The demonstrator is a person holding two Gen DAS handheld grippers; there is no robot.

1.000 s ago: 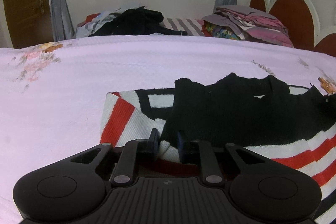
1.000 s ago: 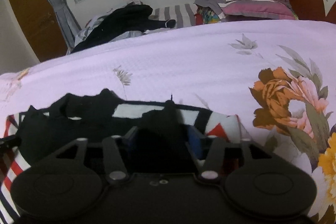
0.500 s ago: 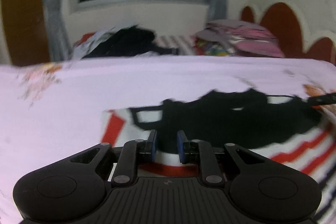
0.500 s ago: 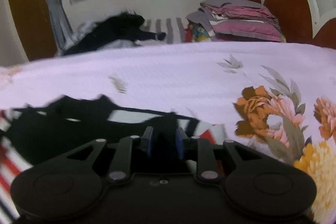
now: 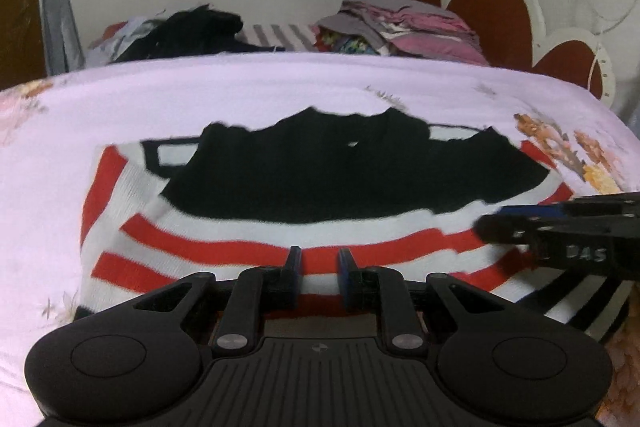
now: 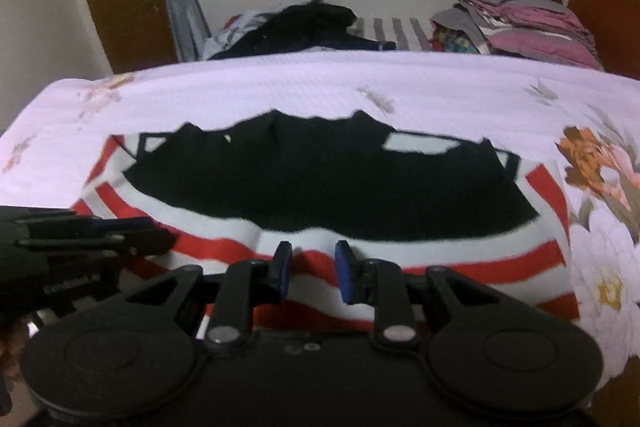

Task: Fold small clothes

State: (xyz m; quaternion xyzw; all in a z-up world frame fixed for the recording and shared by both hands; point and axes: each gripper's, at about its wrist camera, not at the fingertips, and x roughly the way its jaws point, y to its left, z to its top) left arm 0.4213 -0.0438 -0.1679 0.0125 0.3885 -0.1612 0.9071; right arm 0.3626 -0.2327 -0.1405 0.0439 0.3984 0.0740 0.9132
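A small knitted garment with red and white stripes point(image 5: 224, 247) and a black upper part point(image 5: 352, 175) lies spread on the bed; it also shows in the right wrist view point(image 6: 440, 267). My left gripper point(image 5: 319, 273) hovers over its near striped edge, jaws a little apart with nothing between them. My right gripper point(image 6: 309, 269) does the same to the right, jaws apart and empty. Each gripper shows in the other's view: the right one point(image 5: 560, 227), the left one point(image 6: 80, 239).
The bed has a pale lilac cover with flower prints point(image 6: 592, 163). At the far side lie a pile of dark clothes point(image 5: 188, 31) and a stack of folded pink and grey clothes point(image 5: 400, 27). A headboard point(image 5: 492, 11) stands at the right.
Both grippers have let go of the garment and pulled back toward me and upward. The garment now lies flatter, with more of its stripes in view.
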